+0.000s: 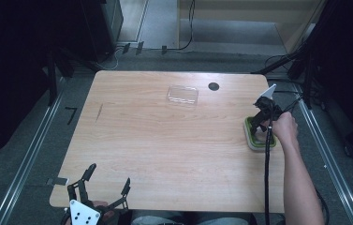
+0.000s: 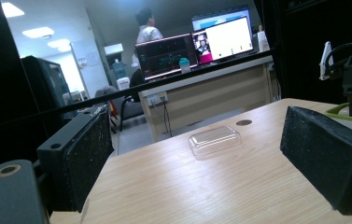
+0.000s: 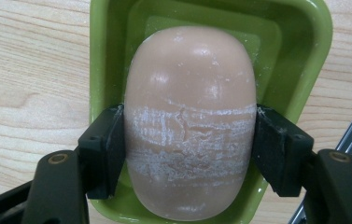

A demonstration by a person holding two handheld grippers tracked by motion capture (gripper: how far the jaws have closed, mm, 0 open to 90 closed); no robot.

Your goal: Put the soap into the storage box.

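- Soap (image 3: 190, 121), a pale pink oval bar with white scuffed streaks across its middle, lies in a green soap dish (image 3: 304, 51) and sits squarely between the right gripper's two black pads, one pad against each long flank.
- Left gripper (image 1: 106, 185) rests at the table's near left corner, fingers (image 2: 82, 156) spread wide with nothing between them; beyond its fingertips a clear plastic lid (image 2: 214, 138) lies flat on the wooden table (image 1: 165, 140), well apart from it.
- Clear plastic lid in the high view (image 1: 182, 95) sits toward the far edge, close to a dark round hole (image 1: 213, 86) in the tabletop.
- Right gripper (image 3: 190, 149) points down into the dish at the table's right edge, its pads (image 3: 113, 149) pinching the bar at about mid-length; the green dish wall runs just outside each pad.
- Risks, as I judge them:
  - The bar looks smooth and rounded, so the flat pads may squeeze it out forward or backward if the grip tightens unevenly.
  - The pads stand close to the dish walls; a lift could snag the dish and drag or tip it, and it lies near the table's edge.
  - The chalky streaks suggest a soft surface that pressure may scar further.
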